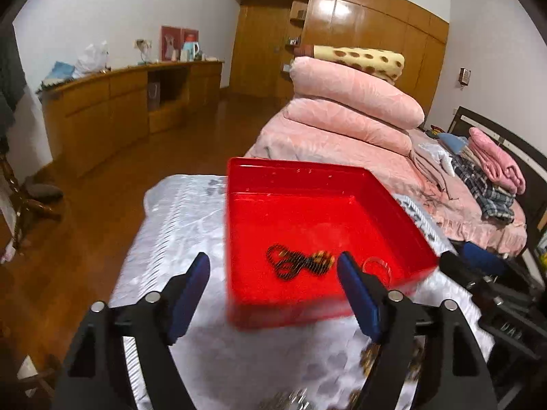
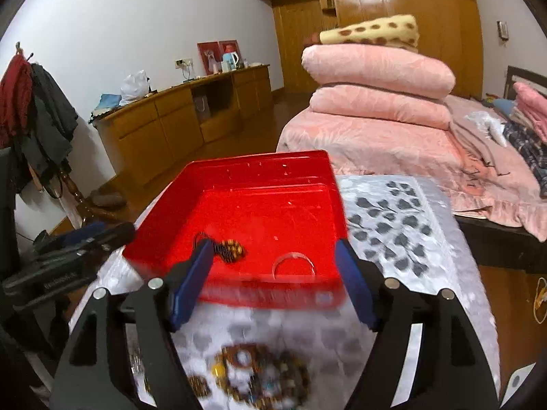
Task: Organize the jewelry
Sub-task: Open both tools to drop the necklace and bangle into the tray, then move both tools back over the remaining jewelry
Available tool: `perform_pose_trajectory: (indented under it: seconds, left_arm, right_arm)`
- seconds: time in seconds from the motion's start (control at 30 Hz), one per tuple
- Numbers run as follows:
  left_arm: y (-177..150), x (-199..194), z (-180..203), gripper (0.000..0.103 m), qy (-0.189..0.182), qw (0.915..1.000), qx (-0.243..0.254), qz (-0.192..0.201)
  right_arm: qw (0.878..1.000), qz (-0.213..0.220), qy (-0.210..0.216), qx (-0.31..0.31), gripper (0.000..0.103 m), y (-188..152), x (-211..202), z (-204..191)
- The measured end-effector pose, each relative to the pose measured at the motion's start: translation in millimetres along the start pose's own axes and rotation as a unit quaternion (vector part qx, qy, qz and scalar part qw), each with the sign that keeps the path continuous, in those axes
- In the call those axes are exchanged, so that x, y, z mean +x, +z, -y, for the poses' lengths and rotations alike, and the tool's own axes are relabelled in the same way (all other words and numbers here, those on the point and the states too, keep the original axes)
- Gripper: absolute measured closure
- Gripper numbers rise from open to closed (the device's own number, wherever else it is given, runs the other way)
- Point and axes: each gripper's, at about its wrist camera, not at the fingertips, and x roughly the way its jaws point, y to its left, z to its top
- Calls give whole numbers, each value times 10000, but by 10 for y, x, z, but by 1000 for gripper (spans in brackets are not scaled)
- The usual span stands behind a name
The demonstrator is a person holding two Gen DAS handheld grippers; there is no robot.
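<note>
Red tray (image 2: 301, 174) already holds a beaded chain (image 1: 299, 263) and a clear bangle (image 2: 294, 263); more jewelry (image 2: 253, 376) lies heaped just before it. My left tongs (image 1: 273, 294) and right tongs (image 2: 271, 282) both gape, empty.

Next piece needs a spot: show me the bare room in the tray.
The red tray is bare across its far half up to the back wall. Its near edge is crowded: dark beaded chain, clear bangle. More jewelry clutters the cloth in front.
</note>
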Motion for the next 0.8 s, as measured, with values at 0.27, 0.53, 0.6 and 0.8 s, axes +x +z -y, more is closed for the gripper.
perform_pose_trajectory:
  seconds: [0.27, 0.53, 0.6, 0.8]
  left_arm:
    - [-544, -381, -141, 24, 54, 9998, 166, -96]
    - [-1005, -550, -185, 24, 109, 9989, 301, -341]
    - [-1093, -555, -176, 25, 55, 9984, 338, -443]
    - [-1281, -559, -78, 25, -28, 9972, 414, -617]
  right_arm:
    - [9999, -113, -91, 33, 31, -559, -391, 18]
    - [9989, -454, -108, -106, 31, -1019, -530, -107]
    - [9985, -523, -113, -127, 34, -1087, -538, -118]
    - [9963, -811, -82, -264, 42, -1312, -547, -200]
